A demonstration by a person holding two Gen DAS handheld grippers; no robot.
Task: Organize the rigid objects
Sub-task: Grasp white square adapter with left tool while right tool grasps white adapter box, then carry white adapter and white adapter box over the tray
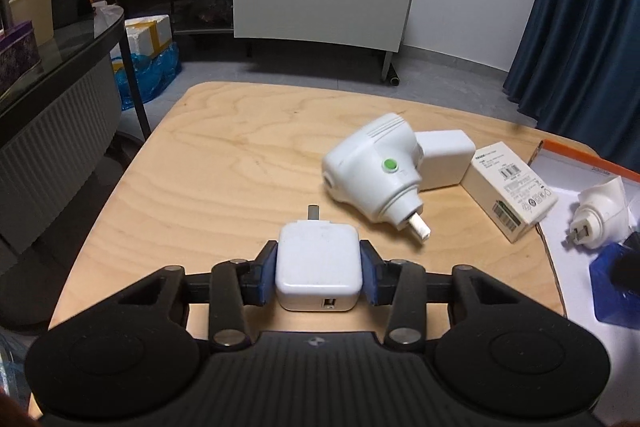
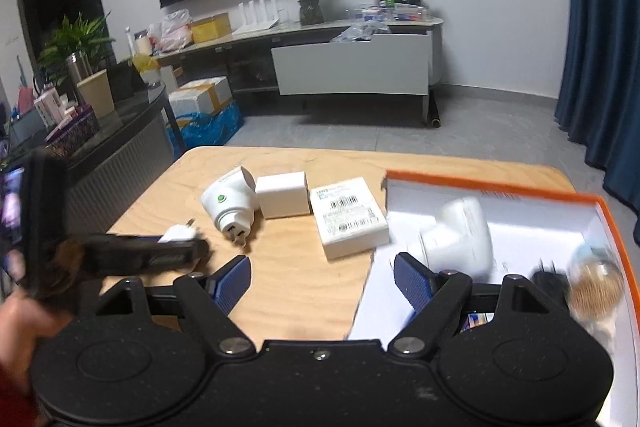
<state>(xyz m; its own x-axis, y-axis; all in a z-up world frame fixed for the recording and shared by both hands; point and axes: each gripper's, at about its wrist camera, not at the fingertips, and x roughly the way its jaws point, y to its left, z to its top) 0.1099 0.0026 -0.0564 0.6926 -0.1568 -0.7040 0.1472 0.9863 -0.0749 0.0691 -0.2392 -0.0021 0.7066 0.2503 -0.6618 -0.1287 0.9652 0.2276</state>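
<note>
The left tool (image 1: 319, 273) is clamped on a white USB charger (image 1: 319, 269), its 2 blue pads pressing the charger's 2 sides; the USB port faces the camera and the metal prongs point away. The charger sits low over the wooden bench (image 1: 240, 163). Just beyond it lies a white plug-in device with a green button (image 1: 374, 171), on its side, prongs toward the tool. Behind that device a plain white adapter block (image 1: 444, 161) touches it, and a white labelled carton (image 1: 510, 191) lies just beside the block.

The right tool (image 2: 322, 281) stands wide with nothing between its pads, over the near edge of an orange-rimmed box (image 2: 500, 187) on the bench's right side. Inside the box rests a white plug-in device (image 2: 460, 235), blurred, with a dark plug (image 2: 550, 281) and a round object (image 2: 596, 287) too blurred to identify.
</note>
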